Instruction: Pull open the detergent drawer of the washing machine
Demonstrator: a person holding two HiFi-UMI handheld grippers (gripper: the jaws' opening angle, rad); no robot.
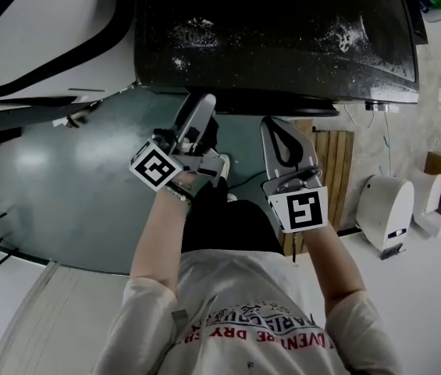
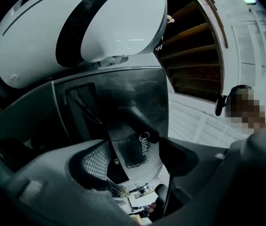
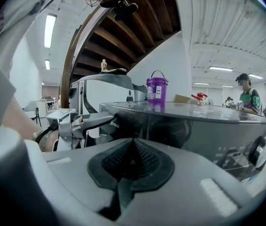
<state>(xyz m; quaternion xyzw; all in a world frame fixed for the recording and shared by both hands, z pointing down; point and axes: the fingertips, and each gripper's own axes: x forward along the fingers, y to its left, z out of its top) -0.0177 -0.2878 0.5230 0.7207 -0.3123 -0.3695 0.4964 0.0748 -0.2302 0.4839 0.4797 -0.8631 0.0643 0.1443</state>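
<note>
Showing a person standing before the washing machine (image 1: 275,30), whose dark top fills the head view at 12 o'clock. The left tongs (image 1: 199,109) reach up to the machine's front edge at 11 o'clock of the person's chest. The right tongs (image 1: 276,129) lie near them at 1 o'clock, their tip short of that edge.

In the left gripper view the left tongs (image 2: 135,154) stand spread wide. One ribbed pad (image 2: 95,161) shows at 8 o'clock. Between the jaws lies the detergent drawer (image 2: 132,150) front with its brand mark (image 2: 144,140), and neither pad presses on it. Whether the drawer is pulled out cannot be told.

In the right gripper view the right tongs (image 3: 132,147) are pressed together on nothing. The drawer front (image 3: 123,124) sits at 10 o'clock, at the machine's upper left corner. A purple bucket (image 3: 157,89) stands on the machine's top at 12 o'clock.
</note>
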